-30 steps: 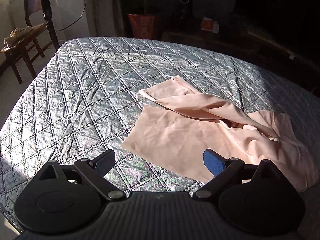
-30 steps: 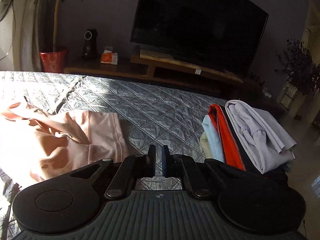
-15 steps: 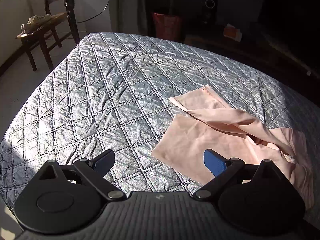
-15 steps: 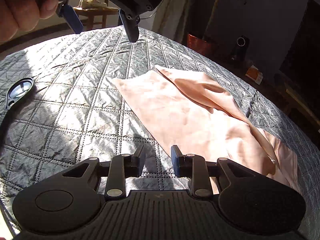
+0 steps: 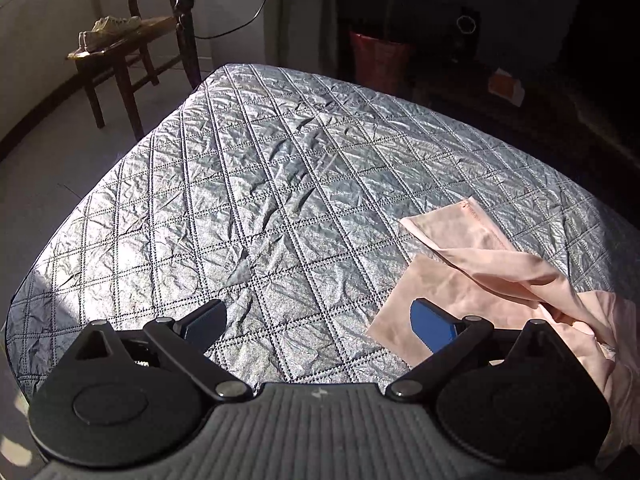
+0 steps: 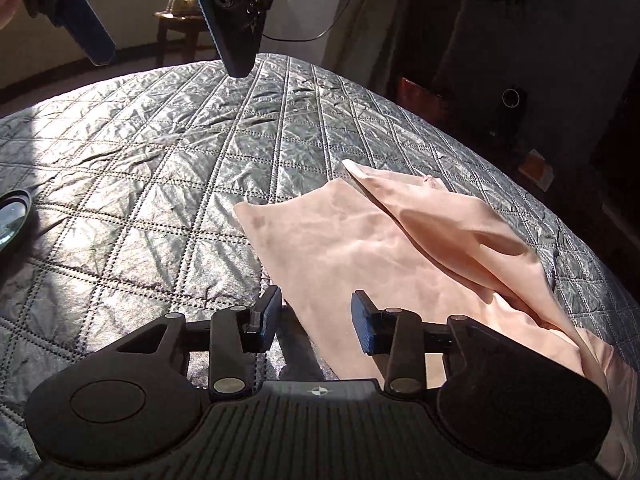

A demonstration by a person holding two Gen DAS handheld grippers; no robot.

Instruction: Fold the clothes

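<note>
A peach-pink garment (image 6: 380,248) lies crumpled on the grey quilted bed (image 6: 160,168), one flat panel spread toward me and a twisted fold across its far side. It also shows in the left wrist view (image 5: 492,280) at the right. My right gripper (image 6: 314,316) is open, low over the garment's near left edge, holding nothing. My left gripper (image 5: 320,320) is wide open and empty, above the bed with its right finger over the garment's corner. The left gripper also hangs in the top left of the right wrist view (image 6: 160,28).
A wooden chair (image 5: 132,52) with pale shoes stands off the bed's far left corner. A red pot (image 5: 380,60) and a dark cabinet line the far wall. A round magnifier-like object (image 6: 12,216) lies on the bed at the left.
My right gripper swung left from the stacked clothes to the pink garment and opened its jaws. My left gripper turned left, so the garment slid to the right of its view.
</note>
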